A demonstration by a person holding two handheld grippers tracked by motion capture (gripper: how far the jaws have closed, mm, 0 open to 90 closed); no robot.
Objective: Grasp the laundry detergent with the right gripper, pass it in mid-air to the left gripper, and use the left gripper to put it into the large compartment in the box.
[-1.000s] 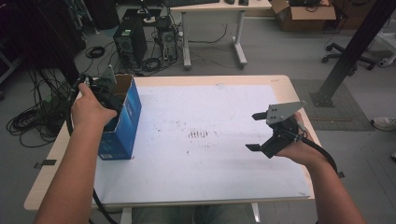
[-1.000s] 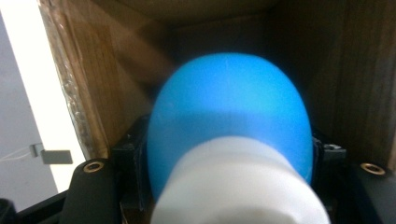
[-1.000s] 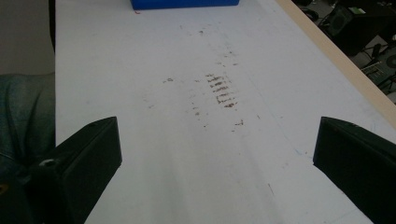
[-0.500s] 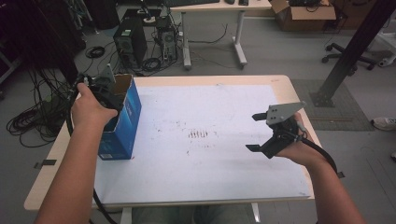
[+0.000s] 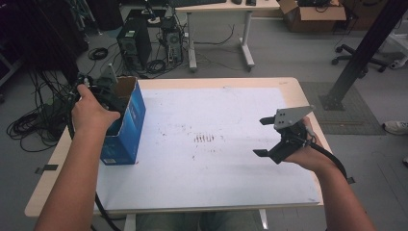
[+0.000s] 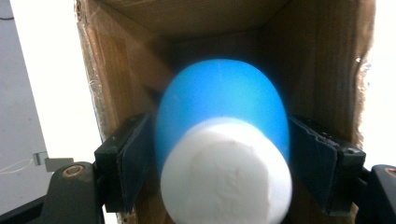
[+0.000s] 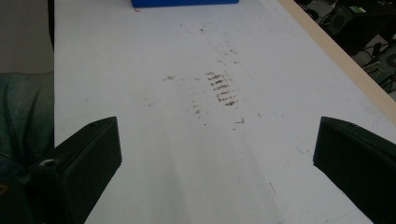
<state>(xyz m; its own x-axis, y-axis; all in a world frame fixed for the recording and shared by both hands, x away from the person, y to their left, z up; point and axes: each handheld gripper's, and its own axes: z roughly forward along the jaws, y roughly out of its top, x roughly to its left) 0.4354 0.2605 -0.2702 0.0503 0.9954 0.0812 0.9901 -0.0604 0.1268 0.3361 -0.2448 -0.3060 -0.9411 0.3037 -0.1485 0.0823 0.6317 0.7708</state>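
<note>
A blue cardboard box (image 5: pixel 126 120) stands open at the table's left edge, and its brown inside (image 6: pixel 187 18) shows in the left gripper view. My left gripper (image 5: pixel 103 89) reaches into the box's mouth. Its jaws press both sides of a rounded blue object with a white end (image 6: pixel 222 116), and the white end faces the camera. My right gripper (image 5: pixel 259 136) hovers over the right part of the table, open and holding nothing. In the right gripper view its two jaws stand far apart over the white mat (image 7: pixel 215 154), with the box's blue side (image 7: pixel 184 2) at the far end.
A white mat (image 5: pixel 216 110) with brown scuff marks (image 5: pixel 207 138) covers the wooden table (image 5: pixel 308 106). Beyond the table, on the floor, are computer towers (image 5: pixel 134 45), cables, another desk (image 5: pixel 221 9) and a black post (image 5: pixel 361 53).
</note>
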